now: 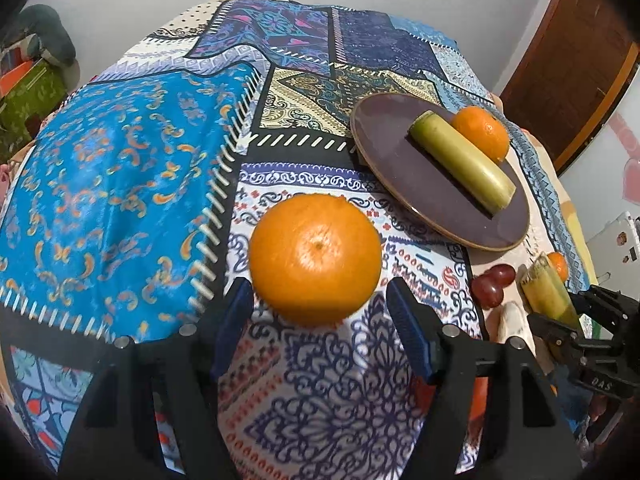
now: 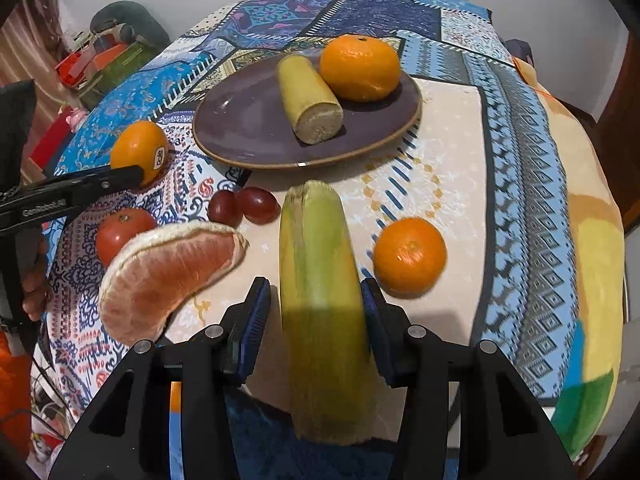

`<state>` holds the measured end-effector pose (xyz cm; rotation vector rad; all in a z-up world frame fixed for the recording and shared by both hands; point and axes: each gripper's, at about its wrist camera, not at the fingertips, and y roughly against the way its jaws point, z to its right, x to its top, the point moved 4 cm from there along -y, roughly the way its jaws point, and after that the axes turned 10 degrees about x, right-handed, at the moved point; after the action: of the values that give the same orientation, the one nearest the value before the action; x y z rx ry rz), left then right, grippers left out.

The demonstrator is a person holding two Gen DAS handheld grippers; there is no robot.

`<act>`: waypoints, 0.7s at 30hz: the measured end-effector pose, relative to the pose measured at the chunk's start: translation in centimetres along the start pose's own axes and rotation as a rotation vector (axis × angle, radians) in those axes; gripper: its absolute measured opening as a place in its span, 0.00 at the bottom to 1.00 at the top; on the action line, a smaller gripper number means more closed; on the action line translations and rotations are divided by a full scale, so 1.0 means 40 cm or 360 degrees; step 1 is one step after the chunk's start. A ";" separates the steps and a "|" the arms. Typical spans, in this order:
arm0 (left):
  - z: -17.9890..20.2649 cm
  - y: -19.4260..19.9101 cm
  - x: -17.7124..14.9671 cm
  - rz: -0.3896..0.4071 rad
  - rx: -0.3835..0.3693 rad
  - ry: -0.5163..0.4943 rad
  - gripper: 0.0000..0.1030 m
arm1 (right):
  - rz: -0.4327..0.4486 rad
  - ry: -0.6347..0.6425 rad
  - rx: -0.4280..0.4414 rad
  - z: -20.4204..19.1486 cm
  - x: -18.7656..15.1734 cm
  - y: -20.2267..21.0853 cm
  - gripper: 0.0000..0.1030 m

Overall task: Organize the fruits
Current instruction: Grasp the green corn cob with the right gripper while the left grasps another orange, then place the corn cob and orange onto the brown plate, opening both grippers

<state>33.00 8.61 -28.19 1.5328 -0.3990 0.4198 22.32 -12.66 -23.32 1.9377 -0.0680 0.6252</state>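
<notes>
**Two fruits lined up for the plate**

We see a patchwork cloth (image 1: 120, 184) over the surface, with a dark plate (image 2: 248, 128) already bearing a cane piece (image 2: 308, 100) and a mandarin (image 2: 360, 68).

Our right hand-held gripper (image 2: 316, 316) straddles a long green cane (image 2: 320, 280) near the front edge; the right pad touches it, the left shows a thin gap, so we cannot tell whether it is pinched.

Our left hand-held gripper (image 1: 316, 320) is spread, its pads either side of a big orange (image 1: 316, 256) beside the plate, not touching.

We judge this the grasping step. Next, both jaws must close firmly, then lift clear and carry to bare plate area.

A pomelo segment (image 2: 168, 272), tomato (image 2: 120, 232), small orange (image 2: 410, 256) and two grapes (image 2: 244, 206) remain loose.

The big orange carries a sticker (image 2: 160, 158), unreadable; the far gripper's lettering is too blurred.
</notes>
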 end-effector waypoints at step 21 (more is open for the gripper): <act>-0.003 0.049 0.000 0.0023 0.0020 0.0049 0.63 | 0.0159 0.0044 0.0049 -0.023 0.026 0.077 0.33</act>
<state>32.03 8.70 -26.48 1.5343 -0.3842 0.4575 21.86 -12.99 -20.00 1.9639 -0.1392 0.7224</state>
